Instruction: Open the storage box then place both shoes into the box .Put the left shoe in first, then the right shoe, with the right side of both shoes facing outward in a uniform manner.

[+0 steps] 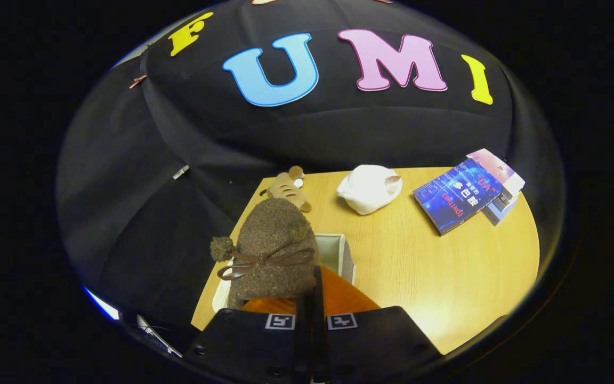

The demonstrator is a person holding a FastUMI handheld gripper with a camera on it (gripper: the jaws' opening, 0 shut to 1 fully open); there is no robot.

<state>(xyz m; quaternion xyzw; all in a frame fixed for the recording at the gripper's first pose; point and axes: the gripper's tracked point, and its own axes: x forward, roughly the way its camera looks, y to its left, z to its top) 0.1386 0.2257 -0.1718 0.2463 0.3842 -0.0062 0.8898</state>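
A brown fuzzy shoe point(272, 250) with a brown bow and a pompom hangs right at my fingers, its upper part covering the left finger. My gripper point(313, 290) is shut on the shoe, with the two fingers pressed close together on its edge. Just beneath and beyond the shoe stands the open storage box point(343, 255), pale inside with a grey wall, on the wooden table point(419, 266). The shoe hides most of the box's inside, so what lies in it cannot be told.
Beyond the box lie a small striped plush toy point(285, 189) and a white plush object point(369, 188) near the table's far edge. A blue book point(456, 196) rests on another book point(503, 188) at the far right. The table's left edge runs close beside the box.
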